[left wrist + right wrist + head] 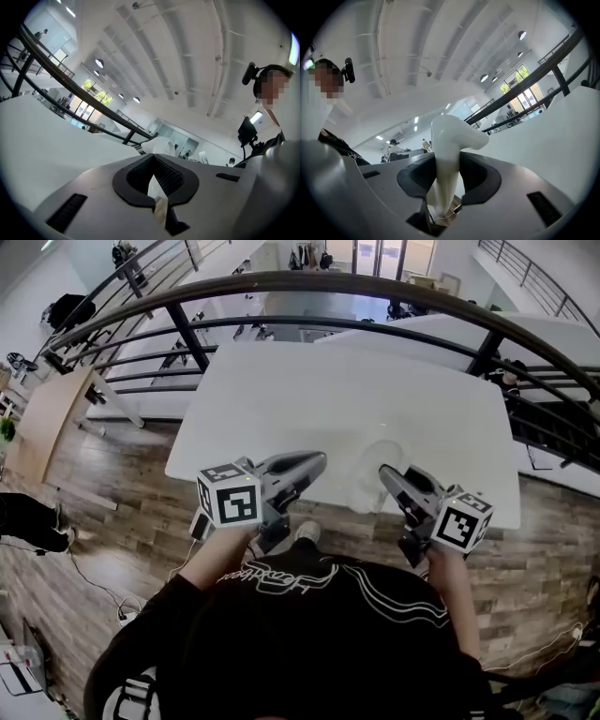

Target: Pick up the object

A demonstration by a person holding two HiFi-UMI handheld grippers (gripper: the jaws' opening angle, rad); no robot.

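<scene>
Right claw [449, 174] is part closed on the white curved object [452, 133], with a pad pressing each side of its stem. The object sits over the near edge of the counter [347, 399], and I cannot tell whether it has cleared the surface. Left claw [157, 183] is closed and empty. The step in hand appears to be the lift: next calls for a steady raise with firm grip, since the glossy stem could slip.

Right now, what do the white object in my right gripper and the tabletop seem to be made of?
White object: smooth, glossy white with soft highlights, likely plastic or glazed ceramic. Tabletop: flat, matte white, probably laminate; can't confirm.
</scene>
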